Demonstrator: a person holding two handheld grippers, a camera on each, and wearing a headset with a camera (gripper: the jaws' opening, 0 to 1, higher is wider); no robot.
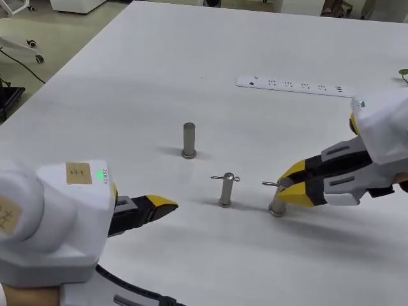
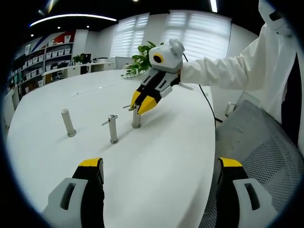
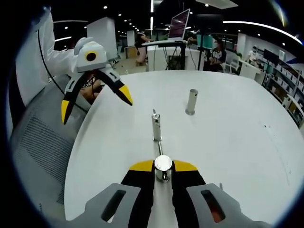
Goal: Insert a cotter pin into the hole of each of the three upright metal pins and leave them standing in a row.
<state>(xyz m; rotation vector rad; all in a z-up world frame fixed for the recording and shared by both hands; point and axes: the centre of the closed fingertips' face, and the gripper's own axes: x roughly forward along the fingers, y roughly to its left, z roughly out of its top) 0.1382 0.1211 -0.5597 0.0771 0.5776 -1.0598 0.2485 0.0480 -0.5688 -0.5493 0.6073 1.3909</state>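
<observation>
Three upright metal pins stand in a row on the white table. The far pin is bare. The middle pin has a cotter pin through its top. My right gripper is shut on another cotter pin at the top of the near pin; in the right gripper view that pin's head sits between the jaws and the cotter pin pokes forward. My left gripper hovers open to the left of the row, with nothing between its fingers.
A white power strip lies at the far right of the table. A mesh chair stands beside the table edge in the left gripper view. Shelves and desks stand beyond the table.
</observation>
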